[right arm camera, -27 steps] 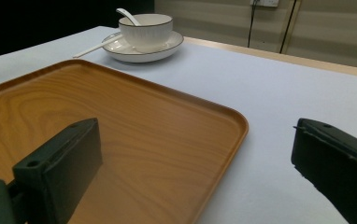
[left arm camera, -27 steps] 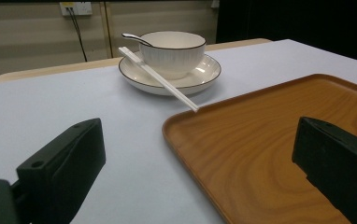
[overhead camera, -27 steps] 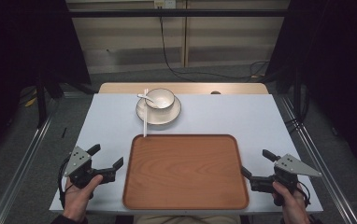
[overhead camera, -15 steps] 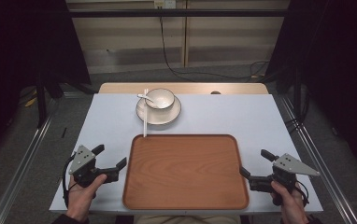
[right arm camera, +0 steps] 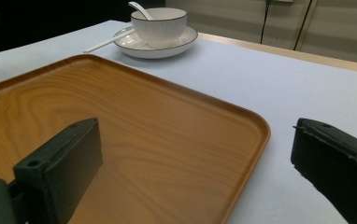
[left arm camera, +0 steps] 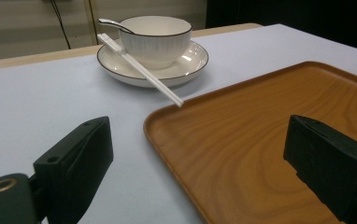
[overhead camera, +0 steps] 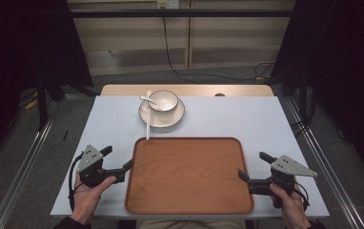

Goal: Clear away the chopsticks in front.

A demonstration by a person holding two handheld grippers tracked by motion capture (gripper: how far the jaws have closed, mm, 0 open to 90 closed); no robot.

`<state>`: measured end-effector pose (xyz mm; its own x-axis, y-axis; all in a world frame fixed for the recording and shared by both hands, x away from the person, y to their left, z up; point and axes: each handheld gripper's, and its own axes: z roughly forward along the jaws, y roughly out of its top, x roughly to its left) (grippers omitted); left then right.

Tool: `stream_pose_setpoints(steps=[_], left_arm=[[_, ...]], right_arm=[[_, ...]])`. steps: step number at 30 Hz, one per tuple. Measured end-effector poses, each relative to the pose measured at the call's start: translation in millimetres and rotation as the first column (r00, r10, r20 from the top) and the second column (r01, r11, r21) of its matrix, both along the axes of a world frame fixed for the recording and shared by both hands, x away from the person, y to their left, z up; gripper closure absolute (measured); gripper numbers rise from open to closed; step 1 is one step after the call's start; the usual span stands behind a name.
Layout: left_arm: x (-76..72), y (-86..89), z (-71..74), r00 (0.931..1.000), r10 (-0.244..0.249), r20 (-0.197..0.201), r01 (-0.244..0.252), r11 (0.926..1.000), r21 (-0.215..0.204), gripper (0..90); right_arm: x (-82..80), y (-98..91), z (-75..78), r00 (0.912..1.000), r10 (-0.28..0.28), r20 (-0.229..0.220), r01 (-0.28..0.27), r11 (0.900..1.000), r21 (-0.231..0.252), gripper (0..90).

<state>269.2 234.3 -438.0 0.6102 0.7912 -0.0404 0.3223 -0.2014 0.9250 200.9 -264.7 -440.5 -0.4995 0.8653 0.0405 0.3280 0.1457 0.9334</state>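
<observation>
A wooden tray [overhead camera: 189, 176] lies on the near half of the pale table [overhead camera: 247, 119], with nothing on it. My left gripper [overhead camera: 118, 157] is open at the tray's left edge. In the left gripper view the rim of the tray [left arm camera: 260, 121] runs between the two jaws of my left gripper [left arm camera: 200, 158]. My right gripper [overhead camera: 253, 165] is open at the right edge. The right rim of the tray [right arm camera: 120, 102] passes between the jaws of my right gripper [right arm camera: 197, 172]. Neither gripper's pads press on anything.
Beyond the tray a white bowl [overhead camera: 163, 100] with a spoon [overhead camera: 146, 99] stands on a saucer [overhead camera: 170, 119]. White chopsticks [overhead camera: 147, 119] rest on the saucer, their tips reaching the tray's far left corner. A wooden strip [overhead camera: 247, 90] borders the table's far edge.
My left gripper has moved right until its jaws straddle the tray's left rim. The right gripper has crept a little left toward the right rim. Tray and dishes have not moved.
</observation>
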Motion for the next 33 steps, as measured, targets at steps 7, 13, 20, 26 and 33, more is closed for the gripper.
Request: stream_pose_setpoints(steps=[7, 13, 20, 26, 33], left_arm=[[12.2, -13.1, 1.7, 0.9994, -0.032, 0.014, 0.032, 0.9995, -0.002, 8.4], [25.9, -25.2, 2.9, 0.9986, -0.053, 0.002, 0.053, 0.9985, 0.008, 7.8], [38.6, -29.1, 3.6, 0.9988, -0.049, -0.001, 0.049, 0.9982, 0.034, 6.9], [48.5, -31.7, 2.4, 0.9986, -0.048, -0.021, 0.048, 0.9980, 0.040, 7.0], [66.9, -33.7, 0.9, 0.9984, -0.048, -0.031, 0.050, 0.9939, 0.098, 7.6]], right_arm=[[3.7, 11.4, 1.8, 0.9995, 0.031, 0.002, -0.031, 0.9995, -0.011, 3.4], [6.2, 13.3, 0.7, 0.9990, 0.045, 0.000, -0.045, 0.9990, -0.001, 4.3], [6.4, 14.7, -0.3, 0.9981, 0.062, -0.004, -0.062, 0.9981, 0.003, 5.3], [5.5, 13.4, 0.4, 0.9979, 0.065, 0.001, -0.065, 0.9978, 0.010, 5.3], [4.8, 11.2, 1.4, 0.9973, 0.073, 0.006, -0.074, 0.9971, 0.021, 5.3]])
